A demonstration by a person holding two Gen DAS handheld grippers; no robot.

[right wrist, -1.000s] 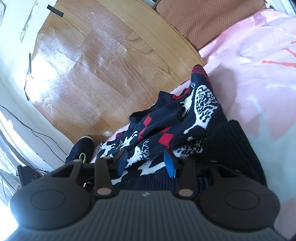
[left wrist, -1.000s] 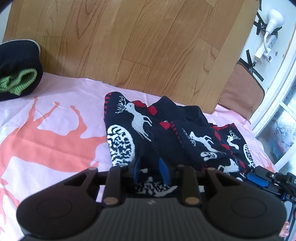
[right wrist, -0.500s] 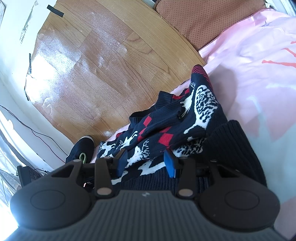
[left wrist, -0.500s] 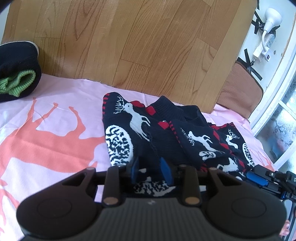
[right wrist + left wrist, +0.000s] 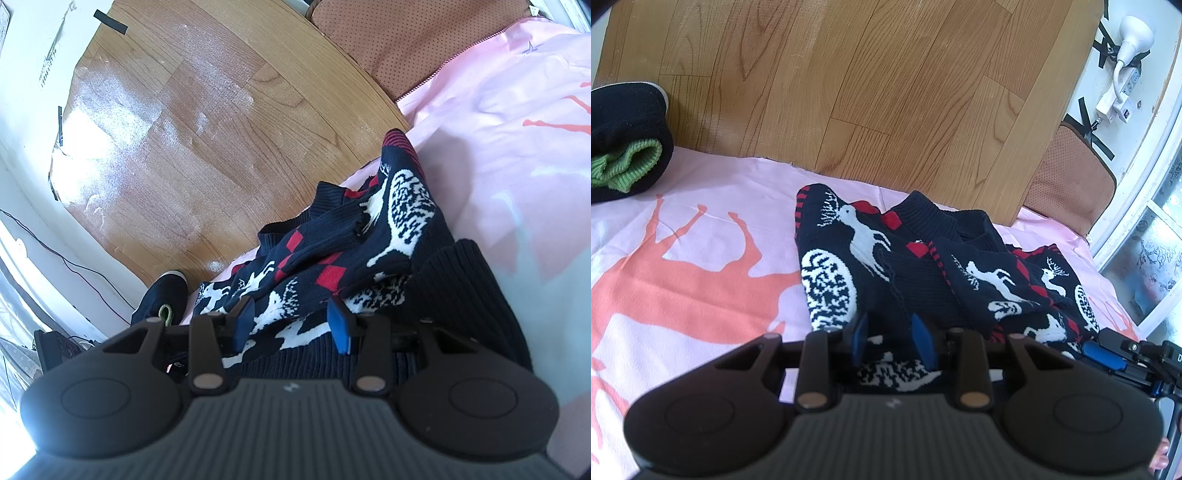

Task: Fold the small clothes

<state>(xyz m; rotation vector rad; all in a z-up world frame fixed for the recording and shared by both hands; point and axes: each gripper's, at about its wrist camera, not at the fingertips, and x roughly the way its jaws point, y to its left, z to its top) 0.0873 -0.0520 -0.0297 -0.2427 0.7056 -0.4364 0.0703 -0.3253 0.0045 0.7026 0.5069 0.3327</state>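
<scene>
left gripper (image 5: 892, 341): narrow gap, pads astride the near hem of the reindeer sweater (image 5: 923, 269); whether they pinch it, cannot tell.
right gripper (image 5: 291, 325): wider gap, sweater (image 5: 332, 273) knit between pads, grip unclear.
sweater: crumpled on pink bedsheet (image 5: 683, 266).
advice: grip hem corners evenly before lifting.

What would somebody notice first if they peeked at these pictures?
Probably the dark reindeer sweater, crumpled in the middle of the pink blanket with its big orange deer shape. Next, the rolled-up dark garment with a green cuff at the blanket's far left corner, against the wooden board.
</scene>
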